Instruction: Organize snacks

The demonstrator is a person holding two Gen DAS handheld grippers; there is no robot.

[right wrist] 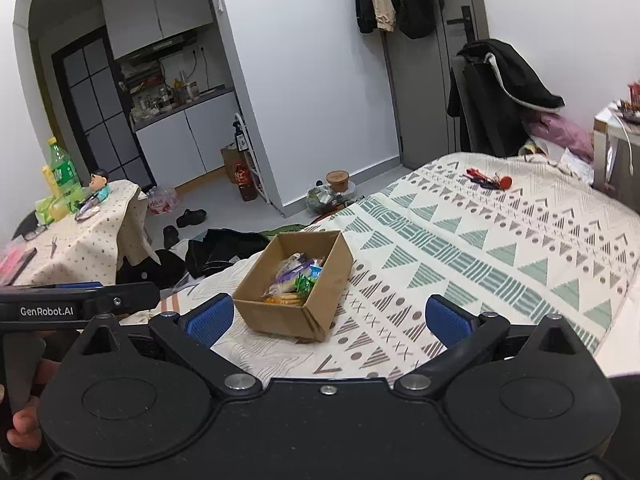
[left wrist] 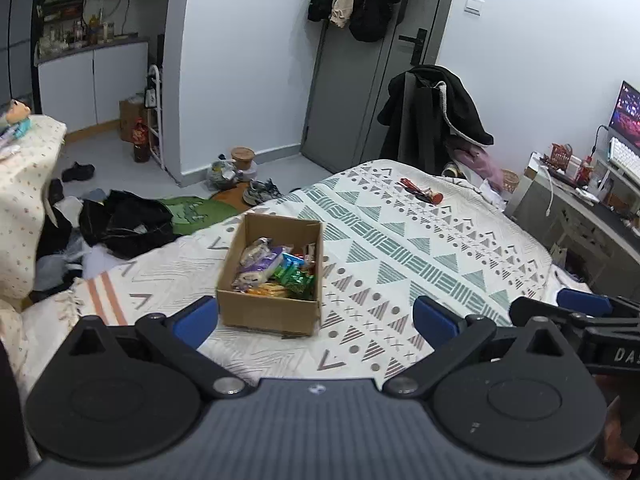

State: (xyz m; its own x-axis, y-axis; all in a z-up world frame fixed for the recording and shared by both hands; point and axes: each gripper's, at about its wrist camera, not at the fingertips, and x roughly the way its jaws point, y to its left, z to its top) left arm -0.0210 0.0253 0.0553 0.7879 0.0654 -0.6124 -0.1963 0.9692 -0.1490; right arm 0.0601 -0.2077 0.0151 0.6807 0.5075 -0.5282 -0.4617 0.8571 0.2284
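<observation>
A brown cardboard box [left wrist: 260, 312] stands on the patterned bedspread [left wrist: 420, 248], holding several snack packets [left wrist: 276, 270] in purple, green, blue and orange wrappers. My left gripper [left wrist: 316, 318] is open and empty, hovering just in front of the box. The box also shows in the right wrist view [right wrist: 280, 316] with the snack packets [right wrist: 294, 280] inside. My right gripper [right wrist: 327, 318] is open and empty, close in front of the box. The right gripper's blue pad shows at the right edge of the left wrist view [left wrist: 584, 302].
A small red and black object [left wrist: 420, 192] lies far back on the bed. Clothes [left wrist: 124, 220] and shoes litter the floor left of the bed. A cloth-covered side table [right wrist: 80, 232] with a green bottle [right wrist: 62, 176] stands at left. A desk [left wrist: 580, 200] is at right.
</observation>
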